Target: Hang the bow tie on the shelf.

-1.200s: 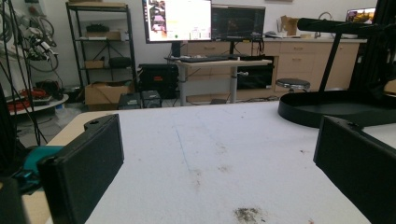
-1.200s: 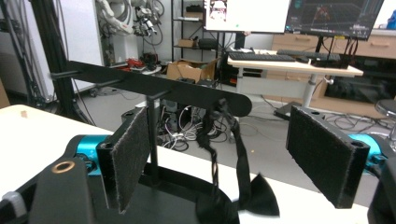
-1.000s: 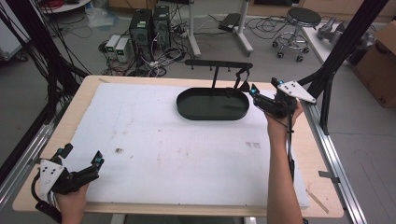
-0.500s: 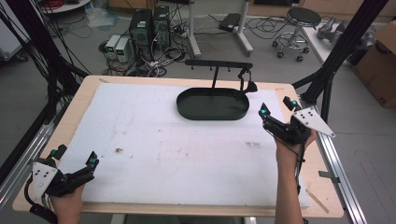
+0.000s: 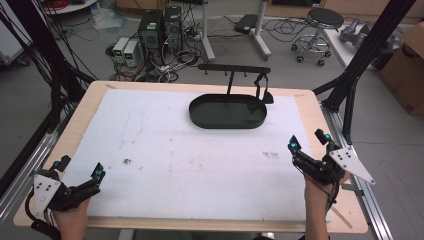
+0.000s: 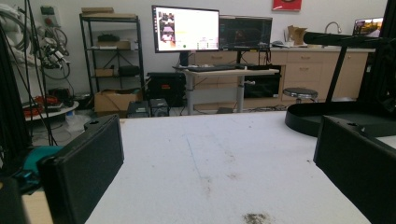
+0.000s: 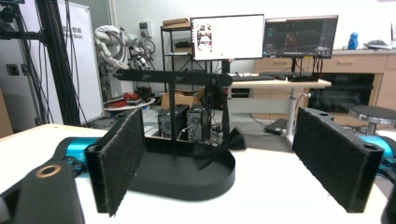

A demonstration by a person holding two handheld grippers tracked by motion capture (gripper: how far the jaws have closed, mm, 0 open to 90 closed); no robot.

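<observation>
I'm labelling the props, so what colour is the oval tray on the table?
The oval tray is black, clearest in the high view.

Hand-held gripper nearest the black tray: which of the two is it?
The right hand-held gripper, near the table's right edge, just short of the black tray. The left hand-held gripper sits at the near-left corner, much farther off. Both are open and empty.

black tray [image 6: 336,116] cut by right tongs

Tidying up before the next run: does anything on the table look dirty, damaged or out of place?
Only small brown stains on the white mat, the darkest near the left gripper. The black tray stand sits upright.
</observation>
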